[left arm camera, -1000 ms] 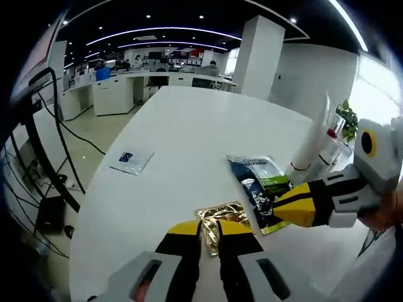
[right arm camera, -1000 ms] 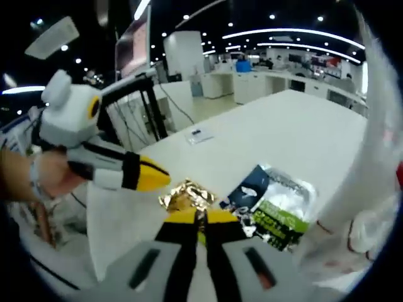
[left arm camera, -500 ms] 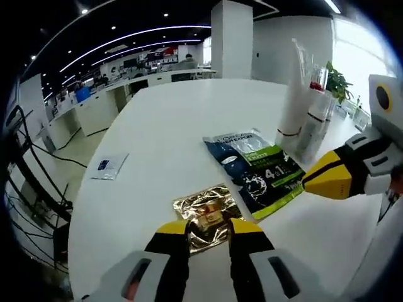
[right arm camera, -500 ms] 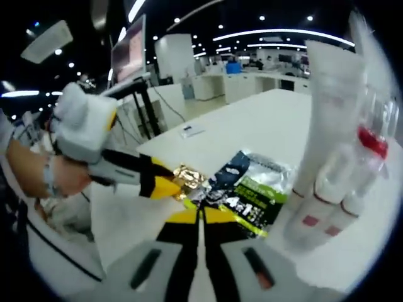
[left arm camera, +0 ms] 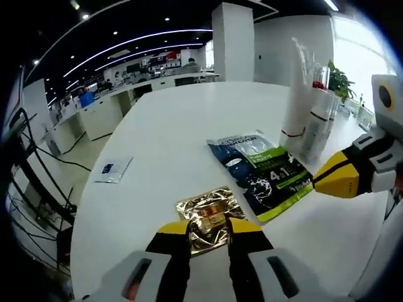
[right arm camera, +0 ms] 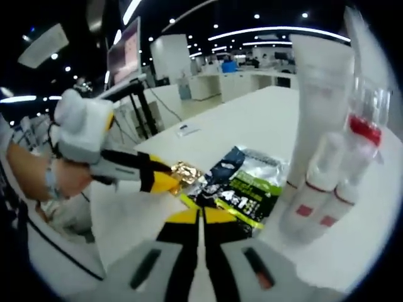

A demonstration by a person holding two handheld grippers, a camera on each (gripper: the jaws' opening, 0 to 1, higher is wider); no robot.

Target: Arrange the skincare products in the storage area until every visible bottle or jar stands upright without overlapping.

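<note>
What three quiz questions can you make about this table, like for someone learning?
1. True or false: the gold sachet lies flat on the white table, with the left claw at its near edge.
2. Which lies beside the gold sachet? A) a red book B) the blue-and-green packet C) a banana
3. Fill in: the white bottles stand ____ near the tall white tube.

Key: 1 true; 2 B; 3 upright.
</note>
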